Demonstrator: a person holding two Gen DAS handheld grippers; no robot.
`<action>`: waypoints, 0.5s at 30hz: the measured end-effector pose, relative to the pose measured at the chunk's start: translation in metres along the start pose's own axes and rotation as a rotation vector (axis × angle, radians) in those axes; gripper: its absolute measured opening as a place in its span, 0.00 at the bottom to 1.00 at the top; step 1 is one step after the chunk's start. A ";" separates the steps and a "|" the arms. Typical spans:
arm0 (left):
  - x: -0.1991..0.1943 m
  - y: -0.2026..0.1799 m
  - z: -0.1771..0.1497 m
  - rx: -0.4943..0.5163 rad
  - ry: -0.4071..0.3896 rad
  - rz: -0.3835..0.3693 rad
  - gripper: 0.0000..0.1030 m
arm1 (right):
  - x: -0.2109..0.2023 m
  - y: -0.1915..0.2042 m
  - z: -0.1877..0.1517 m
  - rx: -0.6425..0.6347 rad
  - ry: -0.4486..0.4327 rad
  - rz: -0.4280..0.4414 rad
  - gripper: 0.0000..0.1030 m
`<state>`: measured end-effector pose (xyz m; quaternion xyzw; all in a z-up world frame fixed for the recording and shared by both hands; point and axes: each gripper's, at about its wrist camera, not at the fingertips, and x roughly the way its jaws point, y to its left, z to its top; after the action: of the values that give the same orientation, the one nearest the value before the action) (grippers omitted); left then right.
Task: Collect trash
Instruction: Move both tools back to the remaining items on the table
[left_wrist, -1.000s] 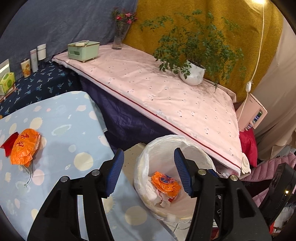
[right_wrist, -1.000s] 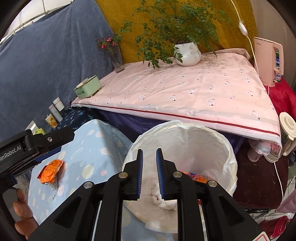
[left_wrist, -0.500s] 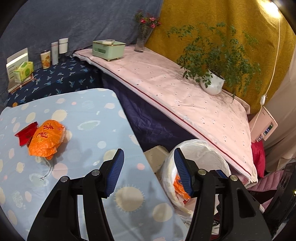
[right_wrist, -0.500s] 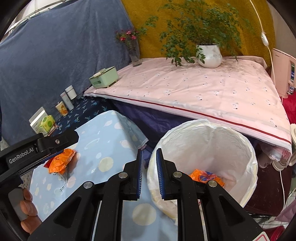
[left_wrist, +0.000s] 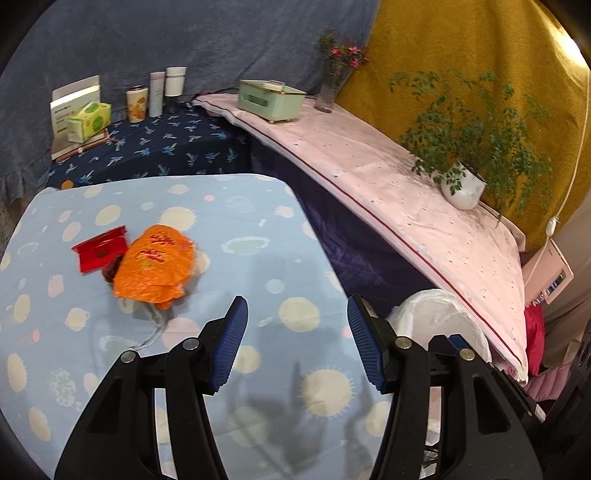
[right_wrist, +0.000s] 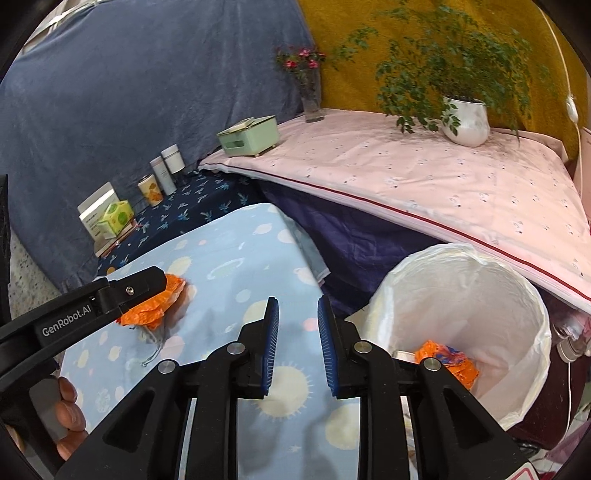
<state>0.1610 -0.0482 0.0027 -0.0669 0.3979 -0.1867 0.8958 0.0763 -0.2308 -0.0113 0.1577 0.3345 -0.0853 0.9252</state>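
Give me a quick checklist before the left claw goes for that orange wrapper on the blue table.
1. Left claw empty, open: ok.
2. Orange wrapper in plain view on the blue table: ok.
3. Path to the wrapper clear: ok.
4. Red box touches the wrapper, may get caught: not ok.
5. Right claw empty, jaws opening: ok.
6. White bin open, with room: ok.
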 end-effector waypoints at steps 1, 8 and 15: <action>-0.001 0.008 0.000 -0.010 -0.002 0.011 0.52 | 0.002 0.006 0.000 -0.009 0.002 0.005 0.28; -0.008 0.062 -0.005 -0.075 -0.017 0.102 0.52 | 0.016 0.053 -0.006 -0.077 0.034 0.054 0.29; -0.014 0.120 -0.012 -0.130 -0.015 0.208 0.52 | 0.034 0.105 -0.014 -0.146 0.077 0.125 0.29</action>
<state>0.1772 0.0678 -0.0278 -0.0844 0.4072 -0.0664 0.9070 0.1217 -0.1299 -0.0191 0.1135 0.3648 0.0036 0.9241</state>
